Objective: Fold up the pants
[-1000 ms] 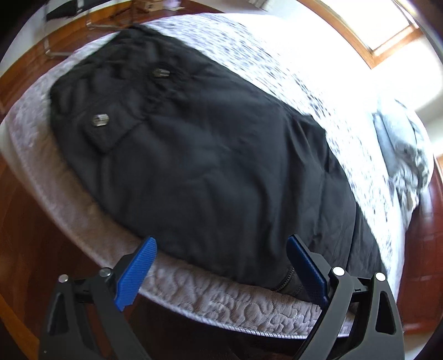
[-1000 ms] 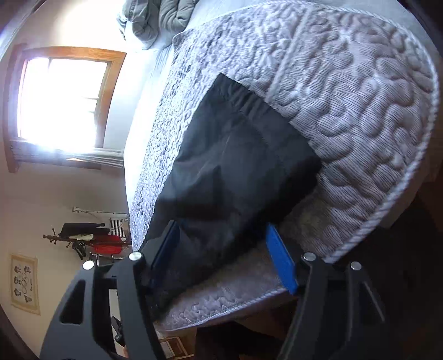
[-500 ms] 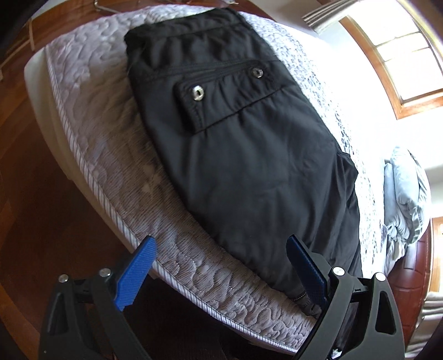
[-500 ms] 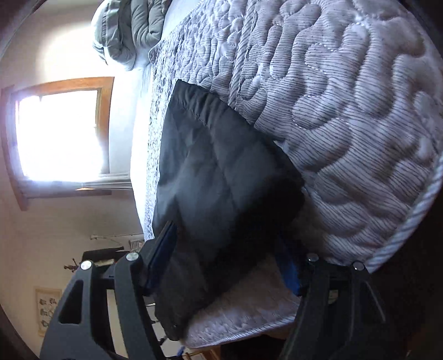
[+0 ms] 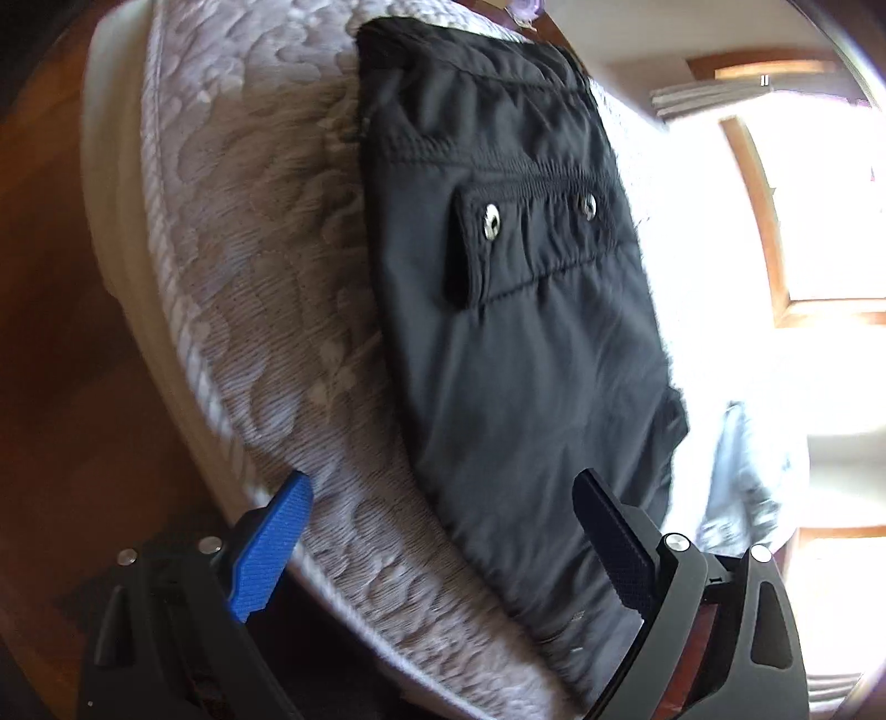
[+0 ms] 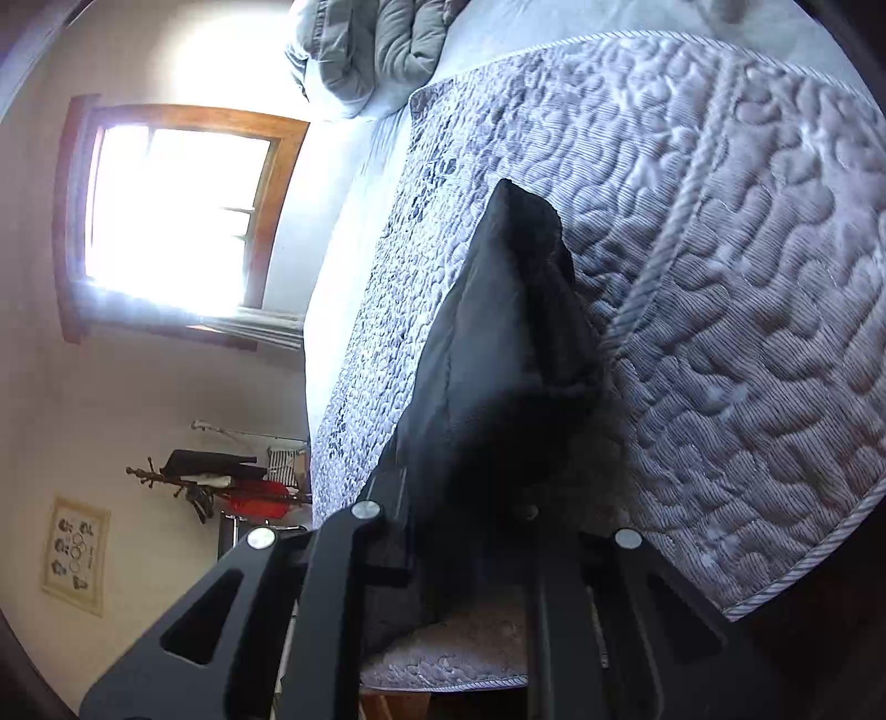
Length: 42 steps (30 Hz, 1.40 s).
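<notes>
black pants lying flat on a quilted grey mattress, waistband toward the far end, a flapped back pocket with two metal snaps facing up. seen from the left wrist: left gripper spread wide over the near edge of the bed, blue pad above bare quilting, the other finger dark in shadow above the near end of the fabric, nothing clamped between them. wooden floor below the mattress edge, bright window off to the right, view blurred. seen from the right wrist: right gripper drawn narrow and pinched on a corner of the pants, black cloth bunched and raised into a peak off the mattress, finger pads hidden by the fabric. grey bedding heaped at the far end of the bed, wood-framed window glaring white on the wall, coat rack with red and dark clothes beyond the bed, small framed picture near it.
</notes>
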Each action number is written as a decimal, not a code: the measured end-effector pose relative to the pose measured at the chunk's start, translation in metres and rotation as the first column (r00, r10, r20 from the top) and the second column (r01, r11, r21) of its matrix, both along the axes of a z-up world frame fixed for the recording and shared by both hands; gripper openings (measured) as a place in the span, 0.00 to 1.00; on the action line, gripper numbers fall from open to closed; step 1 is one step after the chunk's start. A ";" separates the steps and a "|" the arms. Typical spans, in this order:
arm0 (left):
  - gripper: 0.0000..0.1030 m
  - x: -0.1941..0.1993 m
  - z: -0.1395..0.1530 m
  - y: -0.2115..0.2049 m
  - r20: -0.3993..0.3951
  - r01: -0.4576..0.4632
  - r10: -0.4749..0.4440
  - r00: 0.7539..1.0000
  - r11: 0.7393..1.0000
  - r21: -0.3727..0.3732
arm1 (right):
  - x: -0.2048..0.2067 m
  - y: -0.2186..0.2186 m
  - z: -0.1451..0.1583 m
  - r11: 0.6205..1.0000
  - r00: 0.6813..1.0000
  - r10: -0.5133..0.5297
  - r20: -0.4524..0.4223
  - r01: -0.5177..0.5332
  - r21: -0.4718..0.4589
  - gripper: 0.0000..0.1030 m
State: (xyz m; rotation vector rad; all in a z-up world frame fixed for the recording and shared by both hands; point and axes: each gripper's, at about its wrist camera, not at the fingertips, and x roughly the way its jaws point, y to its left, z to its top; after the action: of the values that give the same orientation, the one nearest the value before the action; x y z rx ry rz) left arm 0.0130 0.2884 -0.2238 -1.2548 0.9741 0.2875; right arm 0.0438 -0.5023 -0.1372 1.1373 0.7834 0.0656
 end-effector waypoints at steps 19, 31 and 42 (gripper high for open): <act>0.89 -0.022 0.011 0.032 0.174 -0.052 0.069 0.982 0.993 -0.102 | 0.003 0.005 -0.002 1.000 0.998 -0.016 -0.055 0.015 -0.019 0.13; 0.82 -0.006 -0.013 0.042 0.214 -0.071 0.106 0.971 0.984 -0.166 | 0.000 0.001 -0.009 1.000 0.997 -0.022 -0.070 0.021 -0.010 0.13; 0.24 -0.014 0.002 0.039 0.140 -0.065 0.070 0.988 0.997 -0.043 | 0.014 -0.001 -0.001 1.000 0.996 -0.003 -0.085 0.002 -0.016 0.13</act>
State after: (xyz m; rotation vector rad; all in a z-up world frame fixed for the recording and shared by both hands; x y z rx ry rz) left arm -0.0005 0.3270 -0.2219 -1.3265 0.8199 0.2298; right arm 0.0577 -0.5036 -0.1384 1.1315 0.8567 0.0091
